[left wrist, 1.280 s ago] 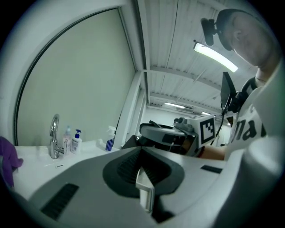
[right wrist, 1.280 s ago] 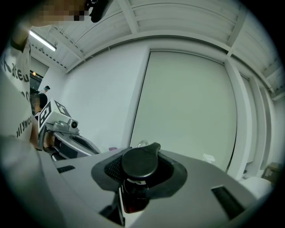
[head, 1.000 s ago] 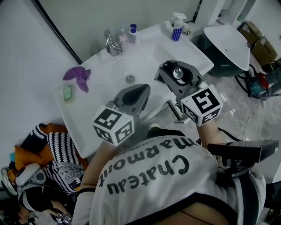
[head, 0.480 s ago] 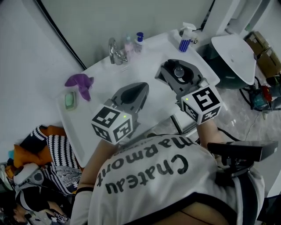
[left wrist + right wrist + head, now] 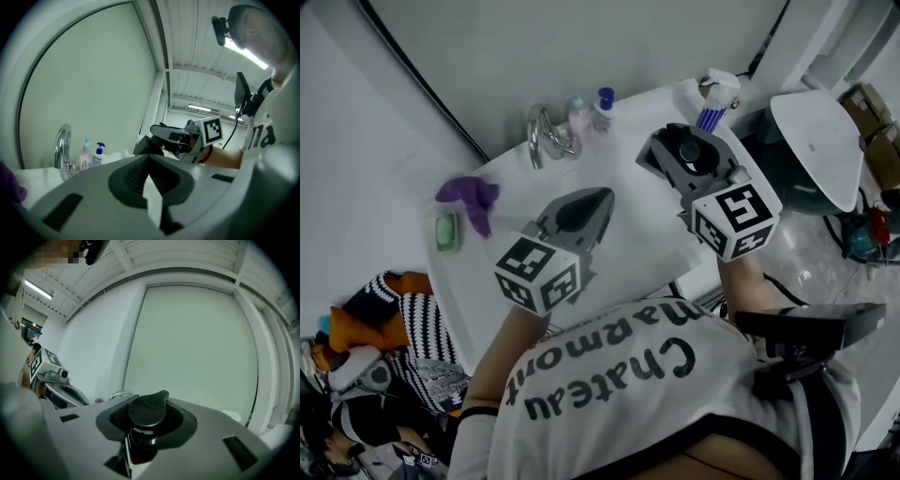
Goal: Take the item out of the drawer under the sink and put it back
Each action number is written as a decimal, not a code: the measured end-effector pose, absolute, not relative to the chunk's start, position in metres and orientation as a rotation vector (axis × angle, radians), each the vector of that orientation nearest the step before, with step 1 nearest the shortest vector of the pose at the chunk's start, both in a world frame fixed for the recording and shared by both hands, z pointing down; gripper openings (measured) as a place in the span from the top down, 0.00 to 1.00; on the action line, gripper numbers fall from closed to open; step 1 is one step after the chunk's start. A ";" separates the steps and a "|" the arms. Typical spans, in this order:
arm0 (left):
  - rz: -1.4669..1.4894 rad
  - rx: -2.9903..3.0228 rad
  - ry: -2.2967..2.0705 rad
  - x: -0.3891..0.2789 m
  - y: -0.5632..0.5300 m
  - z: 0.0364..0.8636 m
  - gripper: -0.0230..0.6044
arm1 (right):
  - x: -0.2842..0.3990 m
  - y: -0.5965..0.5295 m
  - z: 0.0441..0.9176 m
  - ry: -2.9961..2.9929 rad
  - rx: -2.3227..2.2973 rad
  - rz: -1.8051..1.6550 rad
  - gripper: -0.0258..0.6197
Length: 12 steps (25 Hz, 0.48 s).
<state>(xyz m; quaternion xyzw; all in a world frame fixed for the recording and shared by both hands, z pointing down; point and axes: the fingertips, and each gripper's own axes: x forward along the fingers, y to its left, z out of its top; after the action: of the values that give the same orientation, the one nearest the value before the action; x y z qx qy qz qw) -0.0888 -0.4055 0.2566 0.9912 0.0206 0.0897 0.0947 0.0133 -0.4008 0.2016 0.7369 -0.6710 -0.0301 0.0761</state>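
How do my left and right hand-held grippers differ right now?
The right hand-held gripper is clamped on a dark bottle with a black cap, while the left hand-held gripper holds nothing. The right one's jaws stand apart around the bottle, whereas the left one's meet at the tips. Both are held over the white sink.

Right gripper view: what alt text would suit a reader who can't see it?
The right gripper clamps a dark bottle with a black cap, in front of a pale wall. The top of a chrome tap peeks over the jaws.
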 end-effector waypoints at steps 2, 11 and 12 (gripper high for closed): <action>0.285 2.918 0.025 -0.081 -0.416 0.263 0.95 | 0.027 -0.412 0.209 -2.021 2.203 -0.066 0.77; 0.472 2.909 -0.047 -0.047 -0.446 0.308 0.95 | 0.089 -0.462 0.255 -2.044 2.209 0.048 0.77; 0.491 2.900 -0.045 -0.043 -0.447 0.313 0.95 | 0.094 -0.467 0.261 -2.045 2.210 0.064 0.77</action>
<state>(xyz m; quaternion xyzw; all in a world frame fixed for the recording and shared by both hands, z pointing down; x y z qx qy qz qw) -0.0433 -0.4468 0.3133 0.9809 -0.0153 0.1662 0.0997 0.0943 -0.4671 0.2607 0.7323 -0.6776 0.0212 0.0651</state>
